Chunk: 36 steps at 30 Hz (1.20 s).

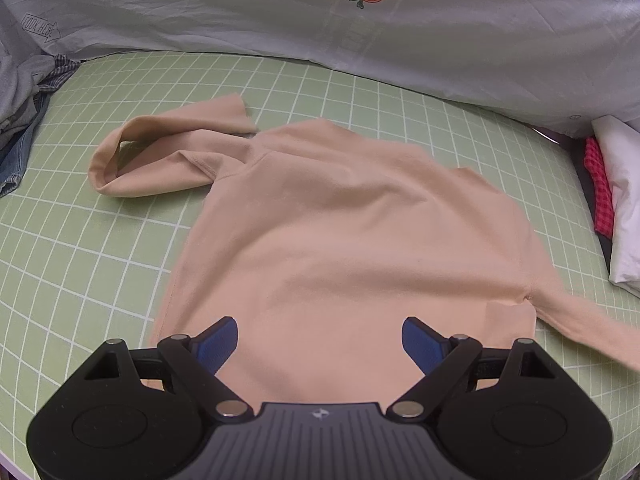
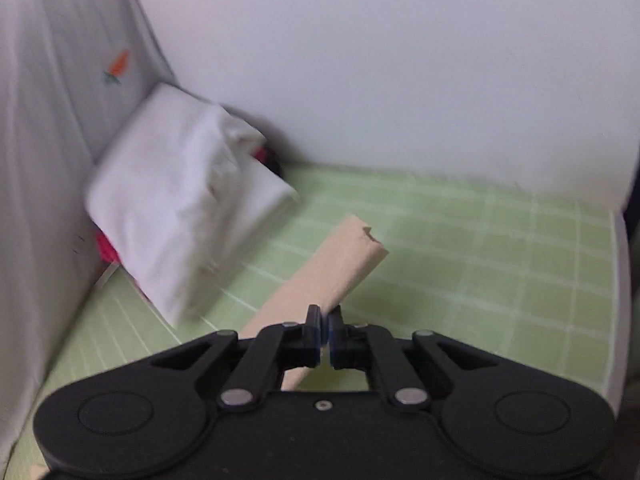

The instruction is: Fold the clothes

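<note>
Only my left cam shows the whole shirt (image 1: pixel 340 232), mid-frame past my wide-open left gripper (image 1: pixel 320 344); right gripper (image 2: pixel 324 330) pinches its sleeve (image 2: pixel 332 268), frame centre.

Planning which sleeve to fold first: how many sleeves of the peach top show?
2. One peach fabric sleeve lies looped at the top's far left; the other sleeve stretches right, clamped by the right gripper.

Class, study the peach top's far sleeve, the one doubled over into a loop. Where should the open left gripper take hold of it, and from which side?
Judging by its pose, grip the far sleeve at its cuff, which lies flat with a free edge on the green mat. The left gripper is open over the hem; approach from above, one finger each side of the cuff edge. The rounded loop would likely bunch.
</note>
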Tool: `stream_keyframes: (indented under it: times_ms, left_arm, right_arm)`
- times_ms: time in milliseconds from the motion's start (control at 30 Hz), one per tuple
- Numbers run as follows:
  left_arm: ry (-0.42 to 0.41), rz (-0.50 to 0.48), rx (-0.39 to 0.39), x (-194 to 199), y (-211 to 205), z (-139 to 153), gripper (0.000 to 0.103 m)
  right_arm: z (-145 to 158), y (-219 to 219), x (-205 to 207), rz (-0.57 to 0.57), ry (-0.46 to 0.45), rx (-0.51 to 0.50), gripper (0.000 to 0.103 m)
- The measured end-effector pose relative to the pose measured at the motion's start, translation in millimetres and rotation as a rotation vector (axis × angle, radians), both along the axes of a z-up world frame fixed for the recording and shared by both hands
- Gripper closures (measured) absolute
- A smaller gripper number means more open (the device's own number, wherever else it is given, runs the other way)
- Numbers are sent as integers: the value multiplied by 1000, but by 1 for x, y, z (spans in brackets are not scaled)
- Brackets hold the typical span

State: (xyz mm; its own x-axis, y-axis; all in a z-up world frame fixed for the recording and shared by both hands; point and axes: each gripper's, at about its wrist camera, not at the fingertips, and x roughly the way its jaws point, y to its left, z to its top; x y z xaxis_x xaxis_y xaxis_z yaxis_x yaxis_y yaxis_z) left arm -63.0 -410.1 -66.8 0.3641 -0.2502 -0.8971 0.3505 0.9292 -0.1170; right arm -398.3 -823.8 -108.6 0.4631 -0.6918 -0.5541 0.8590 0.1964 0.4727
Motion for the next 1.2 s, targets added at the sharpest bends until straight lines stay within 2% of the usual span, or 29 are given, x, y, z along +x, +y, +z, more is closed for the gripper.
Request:
stream_keyframes:
  times_ms: [267, 467, 633, 867, 1033, 1200]
  left_arm:
    - [-30, -19, -1, -14, 3, 9, 14]
    - [-47, 4, -16, -38, 13, 13, 14]
    - [-64, 32, -22, -69, 28, 14, 14]
    - [-64, 86, -4, -110, 67, 16, 14]
    - [-70, 108, -10, -123, 92, 18, 14]
    - [-67, 131, -26, -121, 128, 18, 14]
  right_arm:
    - [-53, 26, -36, -107, 105, 156, 99]
    - [-63, 39, -41, -75, 158, 180, 99]
    - [-63, 59, -48, 6, 215, 134, 99]
    - [-68, 91, -57, 66, 233, 145, 99]
    - [-70, 113, -60, 94, 228, 161, 99]
    - [-70, 132, -57, 62, 217, 183, 99]
